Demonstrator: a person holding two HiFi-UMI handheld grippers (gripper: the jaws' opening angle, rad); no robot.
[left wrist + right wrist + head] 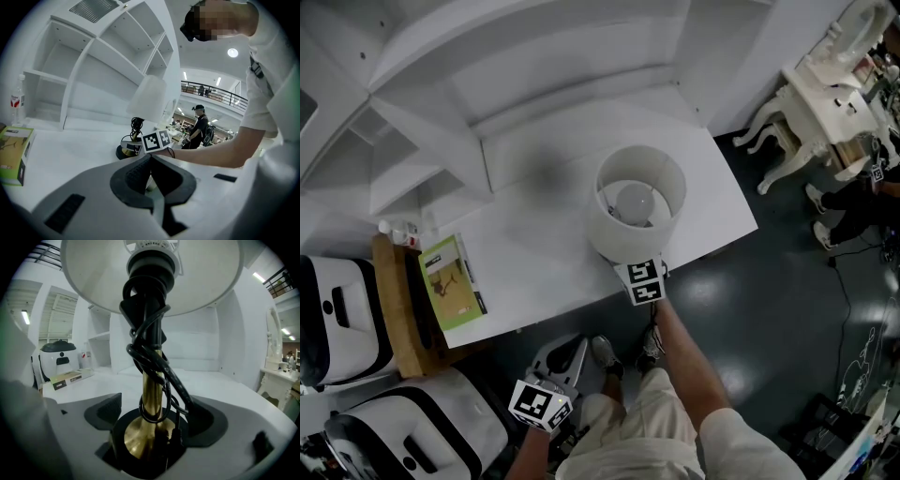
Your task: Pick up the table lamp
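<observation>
We see the lamp [639, 202] upright near the bench [525, 225] front edge, cord [154, 352] wound round its brass stem. Our right hand-held gripper [157, 414] is spread, one jaw on each side of the stem just above the base, neither touching it. Our left hand-held gripper [151, 165] is pressed together, holding nothing, off the front edge.

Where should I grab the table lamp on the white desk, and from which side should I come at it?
Grip the brass stem low, just above its flared foot, coming level from the front edge of the desk; the right gripper has open jaws either side of it. The lamp stands upright, the shade is likely too wide for the jaws, and the cord bunches higher up.
</observation>
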